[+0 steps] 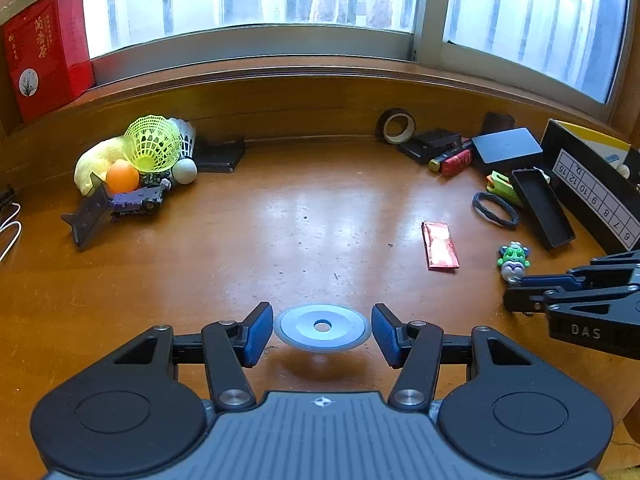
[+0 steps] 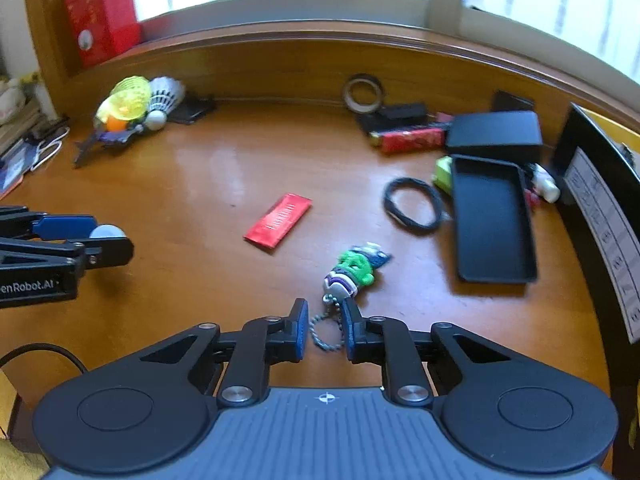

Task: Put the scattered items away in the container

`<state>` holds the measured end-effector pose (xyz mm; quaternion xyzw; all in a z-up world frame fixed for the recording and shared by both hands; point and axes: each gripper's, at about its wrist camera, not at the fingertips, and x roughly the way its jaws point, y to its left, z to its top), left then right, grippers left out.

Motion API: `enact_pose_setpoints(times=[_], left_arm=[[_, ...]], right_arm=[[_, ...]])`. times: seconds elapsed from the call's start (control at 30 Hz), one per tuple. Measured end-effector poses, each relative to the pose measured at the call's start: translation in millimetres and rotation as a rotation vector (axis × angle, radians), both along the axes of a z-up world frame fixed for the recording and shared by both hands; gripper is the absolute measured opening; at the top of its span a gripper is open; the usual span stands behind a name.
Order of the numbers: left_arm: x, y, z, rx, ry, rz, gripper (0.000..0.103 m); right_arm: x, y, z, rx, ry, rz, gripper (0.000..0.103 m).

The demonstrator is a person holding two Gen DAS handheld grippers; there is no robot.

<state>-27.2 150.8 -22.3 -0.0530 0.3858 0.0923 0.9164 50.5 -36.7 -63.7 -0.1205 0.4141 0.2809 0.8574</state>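
- We hold the left gripper (image 1: pixel 322 330) with its fingers spread either side of a pale blue disc (image 1: pixel 322 326). The disc casts a shadow on the bench (image 1: pixel 280 220) below, so we judge it lifted clear. Whether the pads actually touch its rim we cannot tell.
- We judge the disc is gripped edge-on because it is flat and thin; a rim grasp leaves nothing to pry up from the wood.
- We hold the right gripper (image 2: pixel 326 330) low over the bench, fingers narrowly parted, with the bead chain (image 2: pixel 326 332) of a green toy keychain (image 2: pixel 354 272) lying between them. The pads are not closed on it.
- We judge the chain is the chosen grasp point because it is slim and fits the small gap, whereas the figure is lumpy.
- The open black tray (image 2: pixel 492 220) lies at the right of the bench, just beyond the keychain; we take it to be the container. It appears empty.
- Loose items not yet collected: a red packet (image 2: pixel 278 220) mid-bench and a black rubber band (image 2: pixel 414 206) just beside the tray.
- Risk: the chain may slip through the fingers when lifted.
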Motion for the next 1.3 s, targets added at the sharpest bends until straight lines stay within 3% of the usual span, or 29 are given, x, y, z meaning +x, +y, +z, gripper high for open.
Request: enact_pose_setpoints(times=[0.23,0.33,0.47,0.6,1.3], left_arm=[[1.8,5.0,-1.2,-0.014,0.006,0.012,0.057],[4.2,4.5,-2.0,-0.019,0.008,0.007,0.057],[6.5,2.2,-1.8,-0.016,0.005,-0.003,0.057],[6.8,1.4,-2.3,-0.014,0.006,-0.004,0.057],[10.1,3.9,-4.0,-0.005,0.017,0.001,0.057]], right_arm=[[-4.8,3.0,10.3,-0.026,-0.031,0.015,0.021],[-5.5,5.2,15.9,-0.054,-0.075,0.009,0.029],[-1.1,8.2,13.8,-0.081,-0.118,0.013,0.049],[6.6,8.3,8.9,-0.084,-0.124,0.024,0.056],[19.4,9.7,-1.5,-0.051,-0.062,0.025,0.055]])
